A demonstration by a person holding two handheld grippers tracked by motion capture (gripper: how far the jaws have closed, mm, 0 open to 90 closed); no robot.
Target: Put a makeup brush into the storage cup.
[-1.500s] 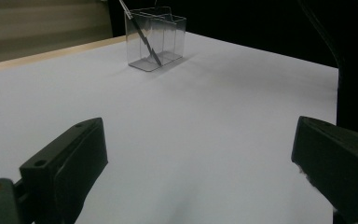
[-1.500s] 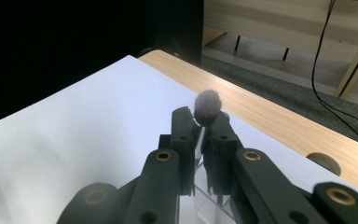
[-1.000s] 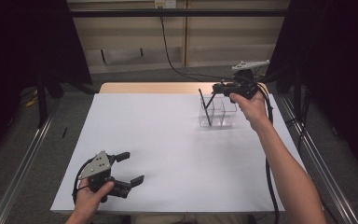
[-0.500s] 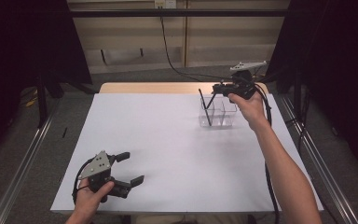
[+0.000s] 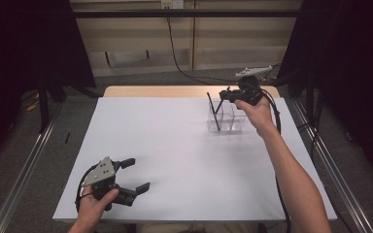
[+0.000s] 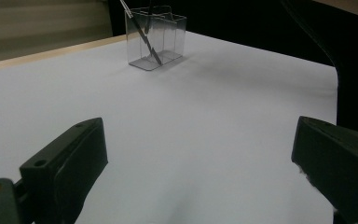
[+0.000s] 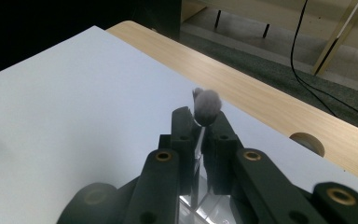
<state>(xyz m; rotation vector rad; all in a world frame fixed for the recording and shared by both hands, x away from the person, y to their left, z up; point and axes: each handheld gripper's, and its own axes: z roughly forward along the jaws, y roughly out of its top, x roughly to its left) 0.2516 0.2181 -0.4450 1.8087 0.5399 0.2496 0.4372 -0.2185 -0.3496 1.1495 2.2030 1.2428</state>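
A clear compartmented holder [image 5: 233,121] stands at the far right of the white table; it also shows in the left gripper view [image 6: 168,35]. A thin dark stick [image 5: 214,112] leans in its left compartment [image 6: 145,37]. My right gripper [image 5: 223,95] hovers just above the holder. It is shut on a slim brush with a fluffy grey tip [image 7: 207,105], which pokes up between the jaws of my right gripper [image 7: 200,121]. My left gripper [image 5: 135,174] rests low near the table's front left, open with nothing between its jaws [image 6: 198,140].
A white sheet [image 5: 184,155] covers the table, with a strip of bare wood [image 5: 175,91] along the far edge. A round hole [image 7: 307,142] is cut in that wood. Cables [image 5: 175,53] trail on the floor beyond, and metal rails [image 5: 24,170] run along both sides.
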